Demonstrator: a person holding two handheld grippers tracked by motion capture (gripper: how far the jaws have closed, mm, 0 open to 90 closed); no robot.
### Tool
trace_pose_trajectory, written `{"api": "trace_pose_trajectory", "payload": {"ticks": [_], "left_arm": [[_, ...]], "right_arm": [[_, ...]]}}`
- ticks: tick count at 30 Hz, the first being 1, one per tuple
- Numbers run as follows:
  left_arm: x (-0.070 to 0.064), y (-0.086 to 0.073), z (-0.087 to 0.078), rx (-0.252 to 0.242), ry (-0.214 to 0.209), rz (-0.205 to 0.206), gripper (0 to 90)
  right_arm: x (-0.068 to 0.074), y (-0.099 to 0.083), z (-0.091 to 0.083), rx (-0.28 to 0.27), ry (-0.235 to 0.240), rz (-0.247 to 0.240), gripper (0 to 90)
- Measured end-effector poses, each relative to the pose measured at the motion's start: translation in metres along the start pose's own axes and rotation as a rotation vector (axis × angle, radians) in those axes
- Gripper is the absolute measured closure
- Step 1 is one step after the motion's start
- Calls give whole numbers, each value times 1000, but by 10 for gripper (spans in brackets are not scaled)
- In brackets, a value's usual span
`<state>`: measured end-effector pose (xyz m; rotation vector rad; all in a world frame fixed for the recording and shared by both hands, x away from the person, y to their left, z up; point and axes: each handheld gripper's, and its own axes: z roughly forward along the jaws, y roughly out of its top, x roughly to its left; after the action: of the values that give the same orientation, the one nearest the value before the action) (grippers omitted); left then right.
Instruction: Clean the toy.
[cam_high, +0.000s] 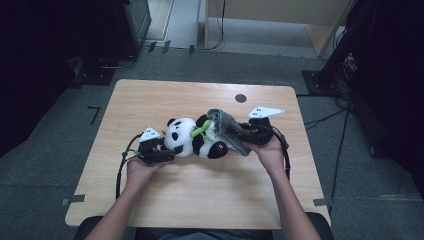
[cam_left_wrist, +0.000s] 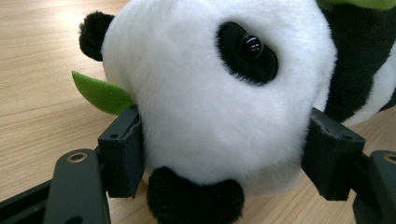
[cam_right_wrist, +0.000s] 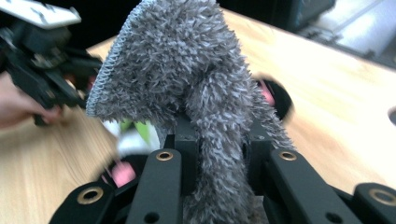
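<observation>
One black-and-white plush panda (cam_high: 192, 137) with green felt leaves lies on its side at the middle of the pale wooden bench (cam_high: 150, 200), and one shaggy grey cloth (cam_high: 227, 127) drapes over its body. You hold two tools: your left tool (cam_left_wrist: 224, 149) is clamped on the panda's white head, a jaw at each cheek; your right tool (cam_right_wrist: 217, 149) is pinched tight on the grey cloth, which rises between its jaws, just above the panda's belly.
</observation>
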<state>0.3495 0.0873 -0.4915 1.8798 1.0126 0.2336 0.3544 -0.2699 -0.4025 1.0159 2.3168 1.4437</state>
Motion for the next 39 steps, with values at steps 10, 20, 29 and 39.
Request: {"api": "trace_pose_trajectory", "payload": {"ticks": [10,20,29,39], "left_arm": [[-2,0,-1,-6,5,2,256],[-3,0,-2,-8,5,-6,257],[-3,-1,-2,-6,14,-25,263],[-4,-1,-3,3,19,-22,275]], "right_arm": [[33,40,41,71,64,-106,739],[69,54,90,180,102,-215,725],[89,57,122,218,51,-320,706],[98,42,121,274,104,-405,729]]}}
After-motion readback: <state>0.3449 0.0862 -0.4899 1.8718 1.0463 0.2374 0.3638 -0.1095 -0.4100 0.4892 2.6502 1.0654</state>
